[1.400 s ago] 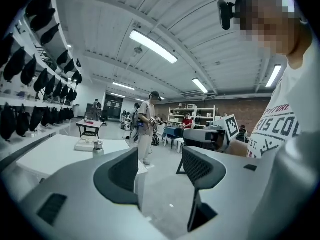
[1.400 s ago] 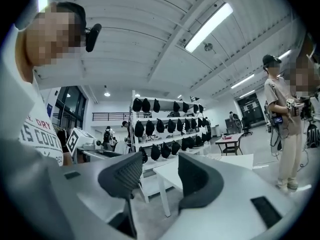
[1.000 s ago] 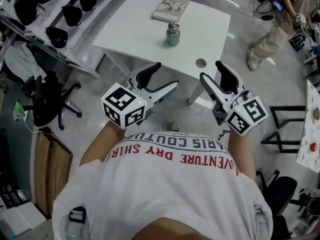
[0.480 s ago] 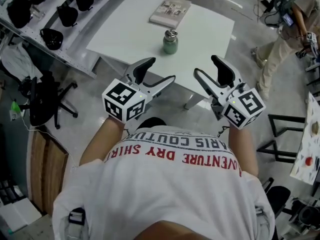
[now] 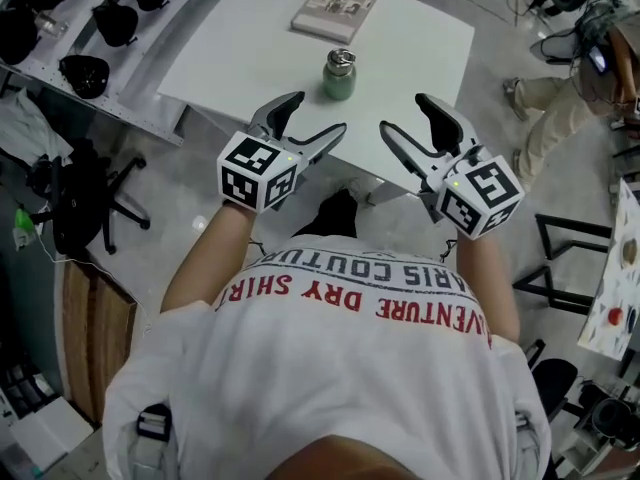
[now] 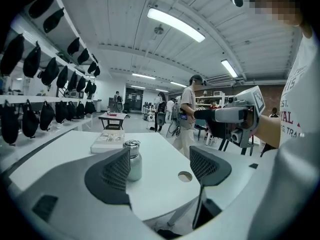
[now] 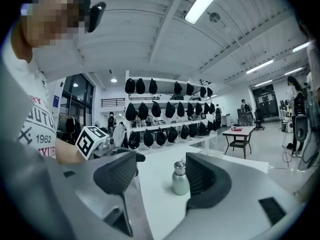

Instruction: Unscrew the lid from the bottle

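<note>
Head view: the bottle [image 5: 339, 76] is seen upright on the white table [image 5: 240, 58], near a book [image 5: 337, 6], with its lid [image 5: 341, 60] apparently still on. No part of the task is judged done; gripping and unscrewing are left. The left gripper [image 5: 318, 116] and right gripper [image 5: 405, 116] are held at the table's near edge, apart from the bottle, jaws wide and empty. Since a second earlier, both have been brought nearer the table, and their jaws have just been opening.
</note>
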Tool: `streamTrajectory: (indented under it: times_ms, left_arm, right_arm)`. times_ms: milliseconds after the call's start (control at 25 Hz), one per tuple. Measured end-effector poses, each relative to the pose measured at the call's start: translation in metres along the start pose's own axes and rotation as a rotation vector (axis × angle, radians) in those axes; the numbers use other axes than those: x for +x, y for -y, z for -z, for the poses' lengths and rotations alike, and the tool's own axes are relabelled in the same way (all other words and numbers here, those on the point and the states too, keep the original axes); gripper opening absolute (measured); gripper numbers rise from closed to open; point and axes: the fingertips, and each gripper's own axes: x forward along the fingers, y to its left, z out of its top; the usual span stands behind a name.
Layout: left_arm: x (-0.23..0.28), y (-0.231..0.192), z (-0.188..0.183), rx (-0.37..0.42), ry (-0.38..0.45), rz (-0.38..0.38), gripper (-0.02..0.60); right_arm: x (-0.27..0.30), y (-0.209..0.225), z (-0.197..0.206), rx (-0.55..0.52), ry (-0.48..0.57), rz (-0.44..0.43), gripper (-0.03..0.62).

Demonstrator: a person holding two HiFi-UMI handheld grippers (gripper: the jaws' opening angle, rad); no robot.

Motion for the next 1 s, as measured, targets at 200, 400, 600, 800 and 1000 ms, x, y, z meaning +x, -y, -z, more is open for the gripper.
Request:
streamTrajectory:
  times_ms: [200,400,600,800,1000]
  left_arm:
    - [0.034,-0.03,0.014,0.014,-0.035,0.0,0.368]
    - [0.067,-0.062,0.033,0.008,-0.078,0.0,0.368]
    - [0.098,-0.081,0.051,0.011,-0.091,0.002,0.373]
    - [0.126,-0.094,0.069,0.021,-0.113,0.025,0.376]
    - [0.147,-0.098,0.077,-0.009,-0.113,0.07,0.377]
  right_arm:
    - [0.033,0.023,0.012,0.015,-0.043,-0.008,0.293]
    - [0.069,0.045,0.019,0.015,-0.075,-0.019,0.293]
    - [0.091,0.058,0.033,0.035,-0.109,-0.03,0.293]
    - [0.11,0.068,0.044,0.041,-0.137,-0.041,0.293]
    - [0.128,0.078,0.059,0.038,-0.169,-0.048,0.293]
